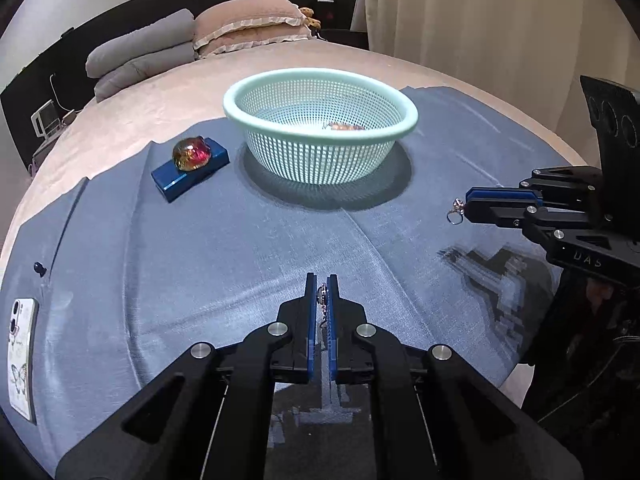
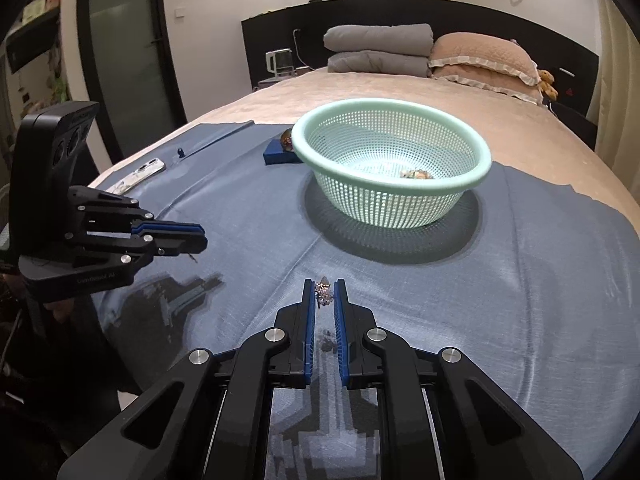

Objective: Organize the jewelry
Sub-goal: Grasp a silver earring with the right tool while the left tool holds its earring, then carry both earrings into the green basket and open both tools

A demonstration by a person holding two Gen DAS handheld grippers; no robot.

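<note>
A mint green mesh basket [image 1: 320, 100] [image 2: 390, 116] stands on the blue cloth with a small brownish jewelry piece [image 1: 345, 127] [image 2: 417, 175] inside. My left gripper [image 1: 321, 286] [image 2: 202, 236] is shut on a small silver earring [image 1: 322, 295], held above the cloth in front of the basket. My right gripper [image 2: 323, 286] [image 1: 466, 204] is shut on a sparkly silver earring [image 2: 323, 292], whose ring [image 1: 455, 218] hangs from the tips in the left wrist view. Both grippers hover apart from the basket.
A blue box [image 1: 190, 170] [image 2: 280, 154] carrying an amber and red glass ornament [image 1: 191, 153] lies left of the basket. A phone [image 1: 21, 356] [image 2: 138, 178] lies at the cloth's left edge. A small dark knob [image 1: 40, 268] sits nearby. Pillows [image 1: 248, 26] lie at the bed's head.
</note>
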